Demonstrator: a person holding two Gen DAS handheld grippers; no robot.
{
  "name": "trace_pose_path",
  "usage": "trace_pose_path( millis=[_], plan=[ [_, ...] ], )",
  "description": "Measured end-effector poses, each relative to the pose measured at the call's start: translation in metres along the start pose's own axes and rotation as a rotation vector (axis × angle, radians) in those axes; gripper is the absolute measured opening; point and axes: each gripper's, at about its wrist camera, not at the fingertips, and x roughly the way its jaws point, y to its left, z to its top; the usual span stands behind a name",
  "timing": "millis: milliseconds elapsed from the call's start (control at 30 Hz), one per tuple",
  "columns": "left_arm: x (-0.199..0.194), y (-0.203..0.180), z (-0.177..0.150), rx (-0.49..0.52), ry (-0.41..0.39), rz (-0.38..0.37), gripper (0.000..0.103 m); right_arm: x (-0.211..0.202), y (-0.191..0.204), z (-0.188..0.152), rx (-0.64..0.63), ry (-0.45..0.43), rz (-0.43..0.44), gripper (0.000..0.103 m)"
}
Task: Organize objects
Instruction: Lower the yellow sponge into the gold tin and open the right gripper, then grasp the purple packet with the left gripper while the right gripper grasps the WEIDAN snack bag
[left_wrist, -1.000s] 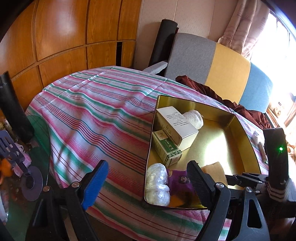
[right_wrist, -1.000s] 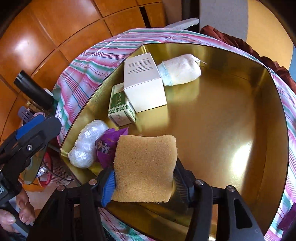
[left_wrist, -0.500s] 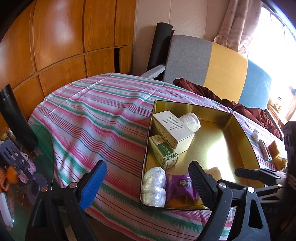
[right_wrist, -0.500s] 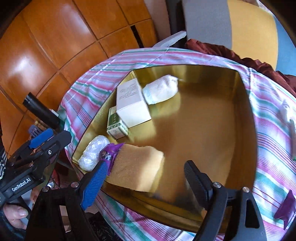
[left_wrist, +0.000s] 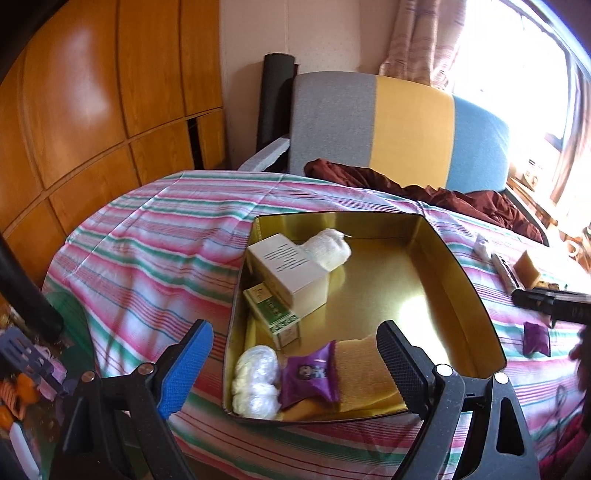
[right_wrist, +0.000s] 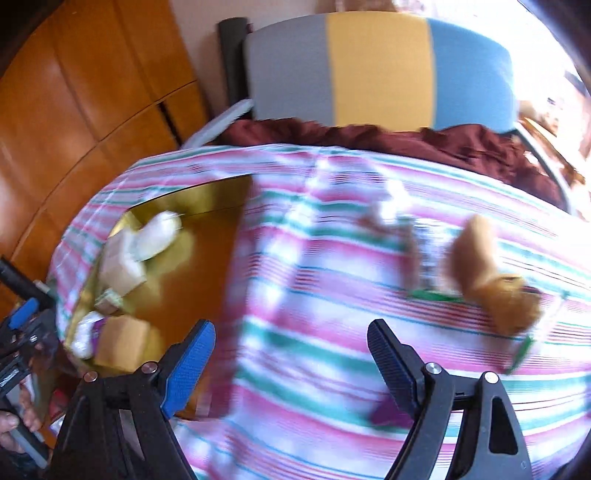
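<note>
A gold tin tray lies on the striped tablecloth. In it are a white box, a green box, a white cloth roll, a clear plastic bundle, a purple packet and a tan sponge. My left gripper is open and empty at the tray's near edge. My right gripper is open and empty over the cloth right of the tray. Ahead of it lie a brown object and a purple packet, both blurred.
A second purple packet, a tan block and small items lie on the cloth right of the tray. A grey, yellow and blue chair with a maroon cloth stands behind. Wooden cabinets are on the left.
My right gripper opened, left the tan sponge in the tray and swung right over the cloth. My left gripper pulled back a little and stayed open.
</note>
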Motion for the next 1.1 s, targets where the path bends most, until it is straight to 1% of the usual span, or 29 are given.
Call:
trace_pose_path(
  millis=[167, 267, 333, 433, 500, 567, 667, 867, 933, 1033, 1100],
  plan=[
    [-0.003, -0.027, 0.006, 0.069, -0.014, -0.036, 0.091, -0.021, -0.081, 0.007, 0.130, -0.046, -0.156, 0.086],
    [-0.004, -0.045, 0.009, 0.118, -0.024, -0.052, 0.091, -0.030, -0.127, 0.005, 0.244, -0.087, -0.228, 0.086],
    [-0.005, -0.057, 0.011, 0.149, -0.031, -0.061, 0.091, -0.033, -0.154, -0.002, 0.333, -0.109, -0.258, 0.086],
    [-0.006, -0.073, 0.013, 0.188, -0.038, -0.077, 0.091, -0.031, -0.182, -0.015, 0.463, -0.106, -0.241, 0.086],
    [-0.006, -0.084, 0.015, 0.213, -0.041, -0.086, 0.091, -0.033, -0.191, -0.017, 0.514, -0.117, -0.209, 0.086],
    [-0.005, -0.095, 0.016, 0.235, -0.041, -0.096, 0.091, -0.037, -0.192, -0.017, 0.519, -0.133, -0.205, 0.086],
    [-0.003, -0.112, 0.016, 0.270, -0.041, -0.117, 0.091, -0.035, -0.193, -0.019, 0.526, -0.122, -0.183, 0.086],
    [0.002, -0.150, 0.016, 0.332, -0.030, -0.170, 0.091, -0.039, -0.198, -0.021, 0.555, -0.136, -0.185, 0.086],
    [0.005, -0.164, 0.016, 0.351, -0.022, -0.198, 0.091, -0.041, -0.204, -0.024, 0.590, -0.141, -0.190, 0.086],
    [0.008, -0.188, 0.015, 0.380, -0.009, -0.247, 0.091, -0.039, -0.216, -0.030, 0.659, -0.123, -0.171, 0.086],
    [0.011, -0.206, 0.013, 0.405, 0.003, -0.285, 0.091, -0.038, -0.223, -0.034, 0.693, -0.115, -0.173, 0.086]
  ],
)
